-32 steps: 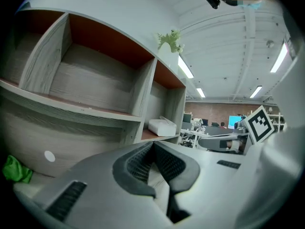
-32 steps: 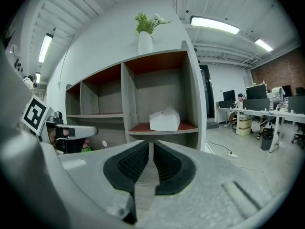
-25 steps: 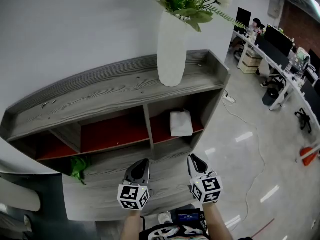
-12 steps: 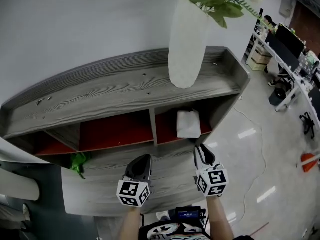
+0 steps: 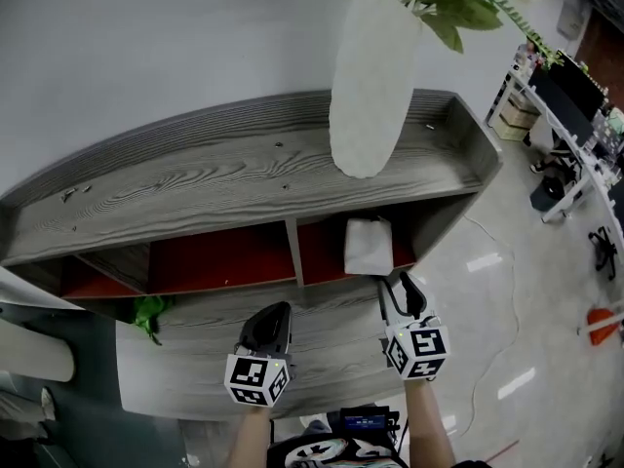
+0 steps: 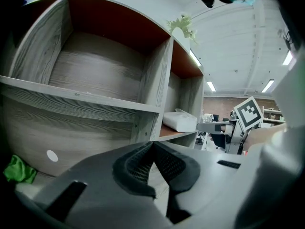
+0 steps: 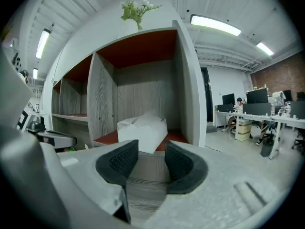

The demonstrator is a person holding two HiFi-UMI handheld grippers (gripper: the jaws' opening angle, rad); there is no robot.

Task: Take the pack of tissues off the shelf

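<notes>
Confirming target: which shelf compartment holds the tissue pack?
The rightmost red-floored compartment, under the white vase: the pack of tissues lies in it. The middle one holds none.

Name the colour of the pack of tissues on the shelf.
The pack of tissues is white, clearest in the right gripper view.

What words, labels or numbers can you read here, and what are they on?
None can be read.
Pack of tissues: no legible print.
Left marker cube and right marker cube: square patterns only, no letters.
Small screen by the person's body: too small to read.
</notes>
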